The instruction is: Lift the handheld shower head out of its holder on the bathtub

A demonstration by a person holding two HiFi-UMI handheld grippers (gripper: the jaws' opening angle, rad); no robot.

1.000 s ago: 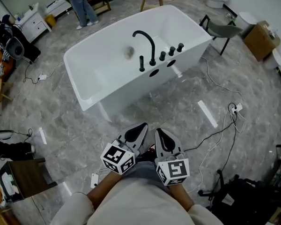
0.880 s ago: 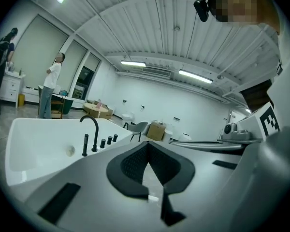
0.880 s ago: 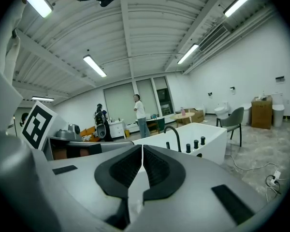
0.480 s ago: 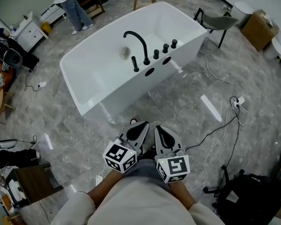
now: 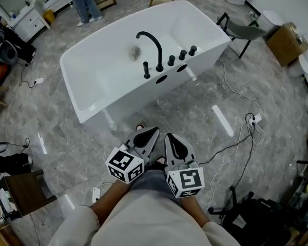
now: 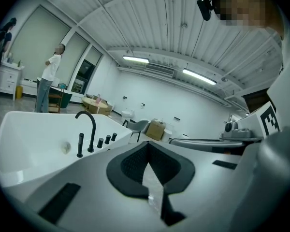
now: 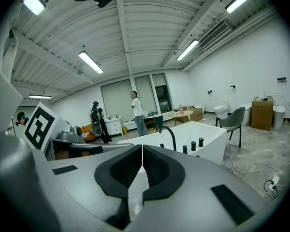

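Head view is filled mostly by the white bathtub (image 5: 100, 76), which is set well ahead of both tools. On the rim nearest them a black arched faucet (image 5: 157, 49) is mounted. Just to its left, as seen from the grippers, the slim upright shower head (image 5: 146, 69) is seated in a holder too small to be made out. Three knobs (image 5: 183, 55) are ranged to the faucet's right.

The left gripper (image 5: 148, 136) and right gripper (image 5: 173, 143) are held side by side, close to the body. The jaws of each are pressed together, with nothing held between them.

The approach is judged to be the step in hand, and nothing is grasped yet. For the next move, the gap to the tub must be closed. One gripper's jaws must then be spread and set around the slim handle, and a straight upward lift made.
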